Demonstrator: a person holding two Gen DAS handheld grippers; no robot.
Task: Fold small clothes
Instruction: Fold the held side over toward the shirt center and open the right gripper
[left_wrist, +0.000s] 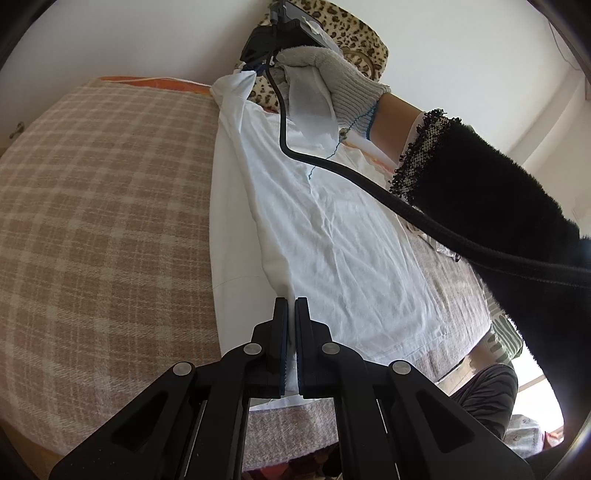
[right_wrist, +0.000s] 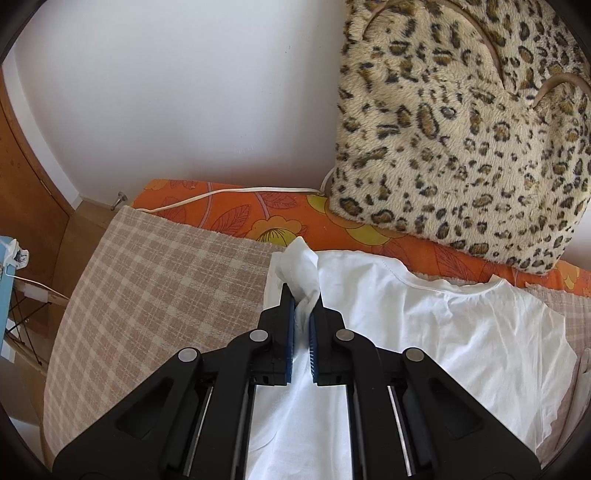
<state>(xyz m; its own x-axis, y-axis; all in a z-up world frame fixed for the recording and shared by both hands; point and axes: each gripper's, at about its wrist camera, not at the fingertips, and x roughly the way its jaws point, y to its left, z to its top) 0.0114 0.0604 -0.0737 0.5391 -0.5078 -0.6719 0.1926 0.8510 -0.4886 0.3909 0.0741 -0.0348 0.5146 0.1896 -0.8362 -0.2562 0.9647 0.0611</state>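
The shirt (right_wrist: 443, 332) lies on the blanket (right_wrist: 159, 295), its neckline toward the wall (right_wrist: 184, 92). Behind the blanket runs the sheet (right_wrist: 240, 218), a thin cord (right_wrist: 221, 194) on top of it. To the right — leaning against the wall — a cushion (right_wrist: 461, 129) rests on the sheet, behind the shirt.

Bed spread with a checked blanket, a white garment lying on it

The bed (right_wrist: 92, 236) is covered by a beige-and-cream checked blanket (left_wrist: 103, 206) that reaches its near and left edges. A white T-shirt (left_wrist: 332, 236) lies lengthwise on the blanket, creased, one long side turned up off the cloth. At the head, an orange flower-print sheet (right_wrist: 236, 214) shows past the blanket's edge, with a white cord (right_wrist: 221, 192) lying along it. A leopard-print plush cushion (right_wrist: 461, 125) rests on that sheet against the wall.
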